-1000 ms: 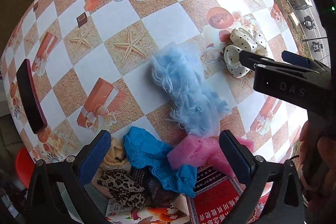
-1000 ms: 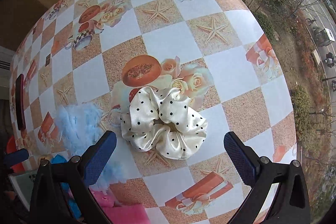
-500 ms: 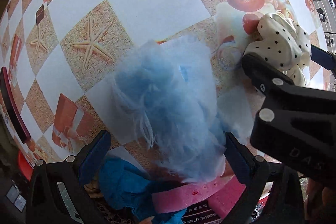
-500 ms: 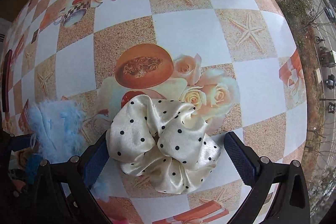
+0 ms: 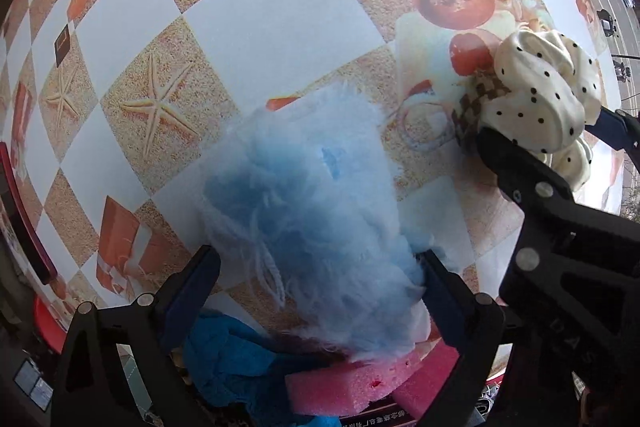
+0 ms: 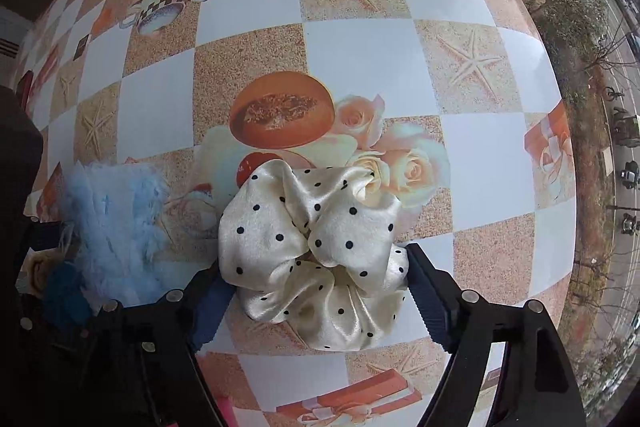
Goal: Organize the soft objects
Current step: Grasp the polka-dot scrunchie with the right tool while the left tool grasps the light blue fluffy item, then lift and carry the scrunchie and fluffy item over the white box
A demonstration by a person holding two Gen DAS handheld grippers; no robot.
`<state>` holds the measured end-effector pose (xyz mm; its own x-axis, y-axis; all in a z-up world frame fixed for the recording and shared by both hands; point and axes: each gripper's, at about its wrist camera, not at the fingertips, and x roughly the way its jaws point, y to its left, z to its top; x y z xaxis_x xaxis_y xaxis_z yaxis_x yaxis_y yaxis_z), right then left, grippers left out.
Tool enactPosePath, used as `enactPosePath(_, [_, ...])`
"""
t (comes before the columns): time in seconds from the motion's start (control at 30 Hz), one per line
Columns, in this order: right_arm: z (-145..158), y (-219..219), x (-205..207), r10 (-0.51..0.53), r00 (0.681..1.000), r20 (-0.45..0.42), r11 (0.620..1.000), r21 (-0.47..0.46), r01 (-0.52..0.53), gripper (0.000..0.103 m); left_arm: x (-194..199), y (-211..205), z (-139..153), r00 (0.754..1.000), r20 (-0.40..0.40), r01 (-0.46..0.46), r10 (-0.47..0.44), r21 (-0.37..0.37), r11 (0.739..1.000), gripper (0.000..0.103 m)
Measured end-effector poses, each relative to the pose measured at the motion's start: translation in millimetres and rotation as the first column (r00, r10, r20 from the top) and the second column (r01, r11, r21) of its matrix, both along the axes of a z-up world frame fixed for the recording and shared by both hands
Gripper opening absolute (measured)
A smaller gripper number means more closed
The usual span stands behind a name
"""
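Observation:
A pale blue fluffy piece (image 5: 304, 195) lies on the checked tablecloth (image 5: 248, 27). My left gripper (image 5: 316, 279) points down over it, jaws closing, the fluff between them. One pad touches its fringe; the other stands just clear. To its right sits a cream satin scrunchie with black dots (image 6: 320, 227). My right gripper (image 6: 316, 283) points straight down around the scrunchie, jaws closing, both pads against the fabric. The left wrist view shows the scrunchie (image 5: 548, 87) and the right gripper (image 5: 552, 135) at far right. The blue fluff (image 6: 112, 219) shows at left in the right wrist view.
Near the table's front edge lie a pink sponge (image 5: 344, 383) and a crumpled blue cloth (image 5: 228, 351). A dark red flat item (image 5: 24, 219) lies at the left rim. The table's right edge (image 6: 560, 147) borders a window over a street.
Both grippers have come down over their pieces. The left moved forward over the blue fluff. Both pairs of jaws have narrowed, the right far more, now touching the scrunchie.

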<state>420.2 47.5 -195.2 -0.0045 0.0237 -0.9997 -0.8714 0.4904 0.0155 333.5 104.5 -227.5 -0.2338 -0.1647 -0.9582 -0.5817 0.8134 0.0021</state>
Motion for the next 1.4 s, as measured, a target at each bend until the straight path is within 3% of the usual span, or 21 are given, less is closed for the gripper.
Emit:
enactPosePath(0.03, [3.5, -2.3, -0.8, 0.004, 1.0, 0.003, 1.0, 0.012, -0.004, 0.046, 3.1, -2.0, 2.8, 1.0, 0.012, 0.015, -0.015, 0.005, 1.0, 0.083])
enactPosePath(0.07, [5.4, -4.9, -1.0, 0.004, 1.0, 0.001, 1.0, 0.017, -0.004, 0.033, 5.9, -4.7, 6.1, 0.999, 0.025, 0.031, -0.032, 0.01, 0.999, 0.071])
enactPosePath(0.1, [6.1, -7.5, -0.4, -0.003, 1.0, -0.013, 1.0, 0.025, 0.004, 0.032, 9.5, -8.4, 9.6, 0.998, 0.041, 0.05, -0.051, 0.012, 0.999, 0.063])
enactPosePath(0.13, [6.7, -10.6, 0.6, -0.016, 0.999, -0.032, 0.999, 0.039, 0.017, 0.031, 12.0, -11.9, 13.4, 0.996, 0.055, 0.068, -0.069, 0.011, 0.998, 0.045])
enactPosePath(0.17, [7.0, -13.8, 1.3, -0.029, 0.998, -0.055, 0.998, 0.057, 0.032, 0.026, 14.1, -14.8, 15.7, 0.994, 0.067, 0.081, -0.081, 0.004, 0.997, 0.036])
enactPosePath(0.23, [11.4, -21.9, 3.9, -0.055, 0.993, -0.102, 0.993, 0.099, 0.065, 0.026, 17.0, -19.9, 22.8, 0.99, 0.088, 0.11, -0.113, 0.043, 0.993, 0.033])
enactPosePath(0.37, [31.1, -40.2, 7.1, -0.088, 0.986, -0.14, 0.981, 0.159, 0.11, 0.026, 16.9, -22.8, 51.8, 0.976, 0.157, 0.127, -0.151, 0.155, 0.98, 0.032])
enactPosePath(0.6, [62.6, -66.9, 21.5, -0.16, 0.971, -0.177, 0.96, 0.202, 0.195, 0.026, -5.9, -1.4, 110.0, 0.957, 0.283, -0.02, -0.065, 0.286, 0.958, 0.032])
enactPosePath(0.73, [75.7, -78.4, 17.1, -0.173, 0.967, -0.188, 0.952, 0.219, 0.213, 0.026, -26.5, 8.0, 141.0, 0.939, 0.34, -0.069, -0.047, 0.323, 0.944, 0.032])
enactPosePath(0.97, [94.2, -93.8, 11.7, -0.199, 0.96, -0.197, 0.94, 0.24, 0.244, 0.026, -65.1, 1.0, 168.7, 0.913, 0.408, -0.145, -0.003, 0.331, 0.933, 0.032])
enactPosePath(1.4, [126.3, -116.6, -1.1, -0.246, 0.946, -0.213, 0.905, 0.298, 0.303, 0.027, -123.9, -17.7, 217.6, 0.886, 0.464, -0.197, 0.004, 0.368, 0.909, 0.032])
